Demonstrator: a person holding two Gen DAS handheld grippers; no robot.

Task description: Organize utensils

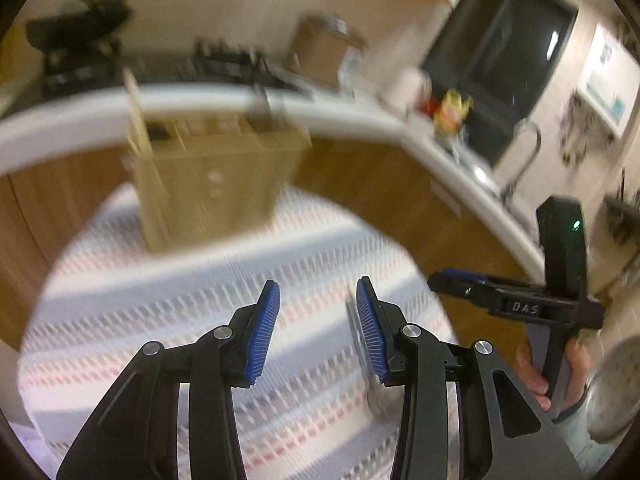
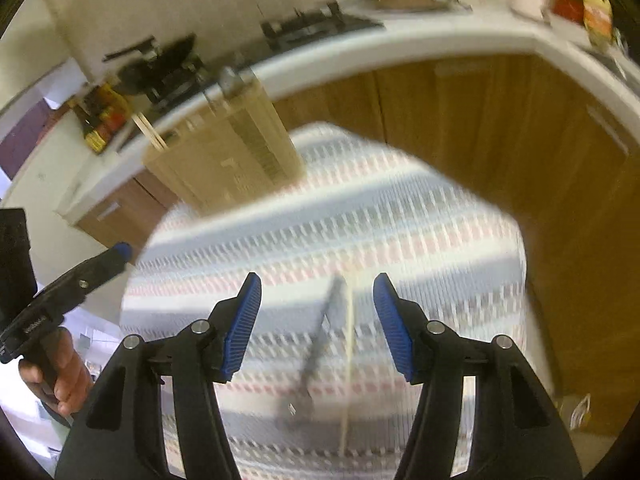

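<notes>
Because both handheld grippers are pointing down at the round table covered in a striped, woven-pattern cloth (image 2: 400, 208), each camera is looking past its own blue-padded fingers onto the cloth. Toward the lower middle of the right wrist view, a grey metal utensil (image 2: 320, 344) and a thin pale wooden chopstick (image 2: 349, 344) are lying loose on the cloth, close beside each other; blur is hiding what kind of utensil the grey one is. The right gripper (image 2: 318, 328) is hovering with its fingers fairly wide apart on either side of them, pressing on nothing, probably to straddle one for a pickup.

In the left wrist view, the left gripper (image 1: 318, 334) is showing a moderate gap with nothing between its fingers; only a blurred grey streak, perhaps the same utensil (image 1: 354, 322), is showing just inside the right-hand pad. At the right edge of that view a person's hand (image 1: 536, 372) is gripping the right gripper's handle.

Standing at the table's far edge, in the upper left of both views, a tall light-wood utensil holder with several compartments (image 1: 216, 176) is keeping a few pieces upright, including a pale stick at its left corner. It is most likely the destination, so the loose pieces are still waiting to be sorted.
</notes>
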